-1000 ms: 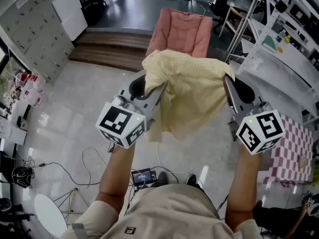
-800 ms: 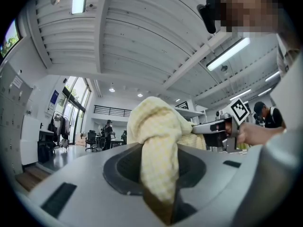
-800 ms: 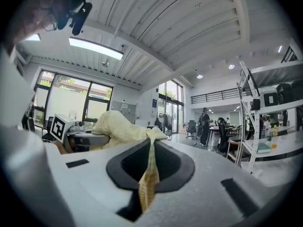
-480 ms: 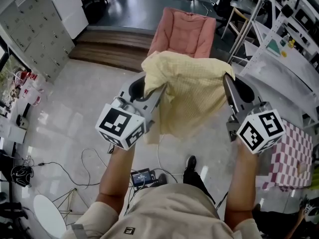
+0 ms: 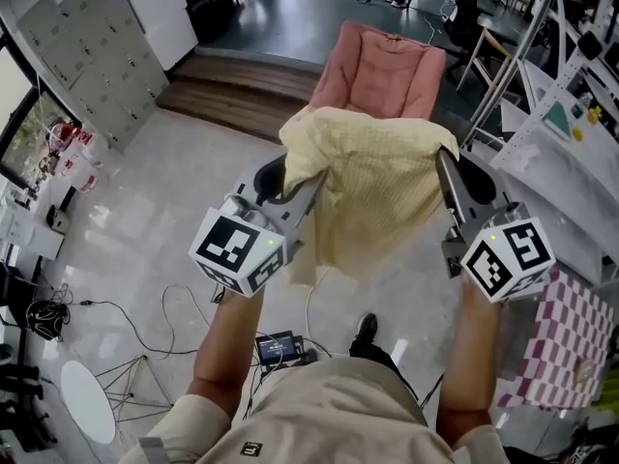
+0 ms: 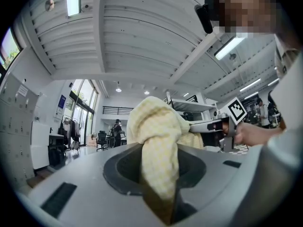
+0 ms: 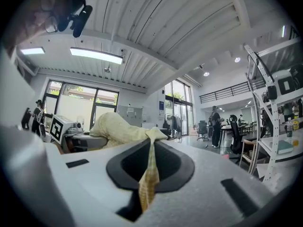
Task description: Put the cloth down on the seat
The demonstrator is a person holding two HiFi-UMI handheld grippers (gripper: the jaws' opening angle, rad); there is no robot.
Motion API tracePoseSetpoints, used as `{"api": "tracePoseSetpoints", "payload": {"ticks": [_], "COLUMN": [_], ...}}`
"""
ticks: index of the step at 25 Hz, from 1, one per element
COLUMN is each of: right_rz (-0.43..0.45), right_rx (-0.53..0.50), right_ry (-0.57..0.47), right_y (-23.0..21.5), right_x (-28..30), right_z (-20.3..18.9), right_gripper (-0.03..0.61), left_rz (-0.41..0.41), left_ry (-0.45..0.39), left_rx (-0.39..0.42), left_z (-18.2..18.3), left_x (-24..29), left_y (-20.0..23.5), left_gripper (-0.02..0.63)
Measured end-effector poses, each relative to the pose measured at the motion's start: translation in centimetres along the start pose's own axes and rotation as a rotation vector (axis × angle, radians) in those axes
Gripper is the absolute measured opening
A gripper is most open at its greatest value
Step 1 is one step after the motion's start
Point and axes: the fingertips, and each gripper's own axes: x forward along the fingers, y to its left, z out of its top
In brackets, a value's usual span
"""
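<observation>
A pale yellow checked cloth [image 5: 372,187] hangs spread between my two grippers, held up in the air. My left gripper [image 5: 302,177] is shut on a thick bunch of the cloth [image 6: 158,164] at its left corner. The right gripper [image 5: 440,158] is shut on a thin fold of the cloth [image 7: 149,178] at the right corner. Ahead on the floor stands a pink padded chair [image 5: 382,71], its seat partly hidden behind the cloth. Both grippers are above and short of the chair.
A dark wooden step [image 5: 232,90] runs to the left of the chair. White metal shelving [image 5: 556,85] stands on the right, with a pink checked surface [image 5: 556,341] below it. Cables and a small device [image 5: 280,346] lie on the pale floor near my feet.
The chair has come nearer and sits further right in the head view. The cloth stays held between both grippers in the same way.
</observation>
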Motion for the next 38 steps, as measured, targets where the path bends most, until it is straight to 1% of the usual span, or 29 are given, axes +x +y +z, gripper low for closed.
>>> {"api": "tracePoseSetpoints", "payload": {"ticks": [11, 17, 21, 26, 29, 34, 38], "right_rz": [0.112, 0.145, 0.16, 0.168, 0.164, 0.154, 0.124], "right_rx": [0.016, 0.031, 0.038, 0.046, 0.056, 0.053, 0.041], "right_ry": [-0.021, -0.028, -0.036, -0.047, -0.052, -0.042, -0.02], "right_y": [-8.9, -13.4, -14.7, -18.8, -19.8, -20.3, -20.8], "right_x": [4.4, 5.4, 5.6, 5.8, 6.0, 7.4, 9.6], "right_z": [-0.5, -0.9, -1.4, -1.5, -1.7, -2.1, -2.7], "right_gripper": [0.003, 0.003, 0.003, 0.003, 0.003, 0.003, 0.003], "left_rz": [0.112, 0.145, 0.159, 0.164, 0.154, 0.147, 0.117], "left_ry": [0.033, 0.051, 0.062, 0.071, 0.087, 0.08, 0.07], "left_rx": [0.009, 0.02, 0.03, 0.039, 0.044, 0.037, 0.016], "left_z": [-1.6, -2.2, -2.7, -3.2, -3.7, -4.1, -4.9], "left_x": [8.5, 12.7, 13.9, 17.9, 18.9, 20.1, 21.6], "left_y": [0.7, 0.2, -0.2, -1.2, -1.5, 0.2, 2.4], "left_gripper": [0.114, 0.114, 0.114, 0.114, 0.114, 0.114, 0.114]}}
